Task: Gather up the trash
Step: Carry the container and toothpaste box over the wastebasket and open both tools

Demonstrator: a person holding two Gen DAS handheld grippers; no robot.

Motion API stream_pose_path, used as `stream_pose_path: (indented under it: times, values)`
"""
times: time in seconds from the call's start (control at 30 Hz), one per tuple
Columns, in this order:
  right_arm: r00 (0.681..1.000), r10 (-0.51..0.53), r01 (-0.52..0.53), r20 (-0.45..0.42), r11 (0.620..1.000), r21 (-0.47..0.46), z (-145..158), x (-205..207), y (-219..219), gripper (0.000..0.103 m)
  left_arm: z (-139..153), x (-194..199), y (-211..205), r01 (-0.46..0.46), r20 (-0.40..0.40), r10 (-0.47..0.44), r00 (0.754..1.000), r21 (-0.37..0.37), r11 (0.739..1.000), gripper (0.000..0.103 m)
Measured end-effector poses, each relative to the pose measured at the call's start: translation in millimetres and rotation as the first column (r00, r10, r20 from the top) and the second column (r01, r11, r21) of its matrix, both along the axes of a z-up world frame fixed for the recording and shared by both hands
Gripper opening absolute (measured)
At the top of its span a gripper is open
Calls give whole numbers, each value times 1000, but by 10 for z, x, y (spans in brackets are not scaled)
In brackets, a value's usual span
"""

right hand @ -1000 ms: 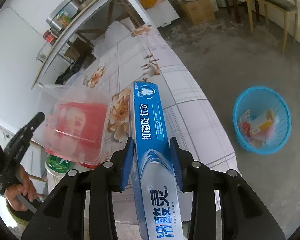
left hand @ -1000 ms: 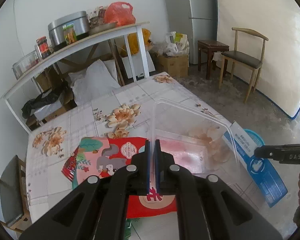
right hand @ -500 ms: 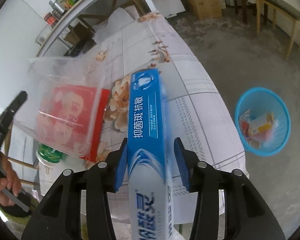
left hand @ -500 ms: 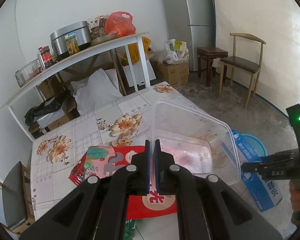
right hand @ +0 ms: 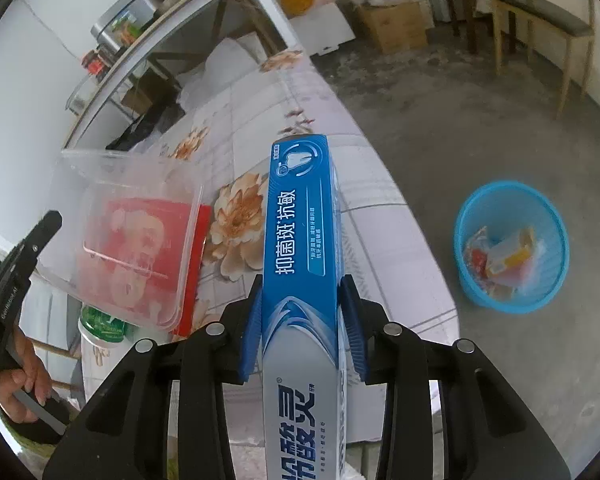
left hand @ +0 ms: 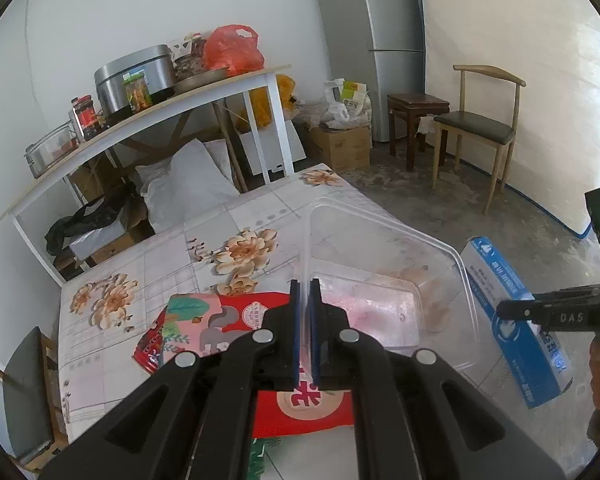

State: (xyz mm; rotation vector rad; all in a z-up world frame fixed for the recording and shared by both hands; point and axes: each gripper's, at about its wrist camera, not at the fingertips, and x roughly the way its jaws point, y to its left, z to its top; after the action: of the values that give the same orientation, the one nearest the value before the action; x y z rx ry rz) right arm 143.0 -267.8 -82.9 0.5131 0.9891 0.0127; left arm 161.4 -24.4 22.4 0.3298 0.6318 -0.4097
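The left tool [left hand: 305,320] was clamped on the thin rim of a clear tub [left hand: 384,280], its jaws almost together, and held the tub tilted above the tabletop [left hand: 148,264], over a red packet [left hand: 220,320]. The right tool [right hand: 302,328] was clamped on a blue box [right hand: 300,240], a toothpaste carton, gripped across its narrow width near the middle so that a long stretch stuck out ahead; its jaws had just been closing a little on the carton. Both things were off the tabletop, and the blue bin [right hand: 512,248] stood on the floor beyond the tabletop's edge, well apart from either, already holding some wrappers. Judged from this, the carry to the bin was the step left for both. The tub looked the riskier load: a pinch on one flimsy wall could let it swing, flex or slip out if the hand turned fast. The carton, held with a long overhang, might pivot between the pads, or crush if squeezed harder. Released from over the tabletop, either could fall short of the bin or bounce off its rim, since the bin sat low and to one side. The tub might also clip the carton, as the two hung near each other.
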Motion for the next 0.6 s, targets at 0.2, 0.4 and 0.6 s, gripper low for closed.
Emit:
stream_pose_path:
  times: [0.2, 0.4, 0.6]
  values:
    - [999, -40, 40, 25, 999, 16, 60, -81, -107, 34, 31, 8, -55, 20, 7, -20, 1000, -3, 1000, 3]
    - [991, -119, 117, 56, 993, 36, 113, -238, -390, 34, 76, -16, -279, 66, 7, -66, 998, -4, 998, 3]
    - [967, -246, 242, 61, 968, 68, 85, -495, -869, 34, 92, -21, -764, 169, -7, -169, 986, 11, 986, 3]
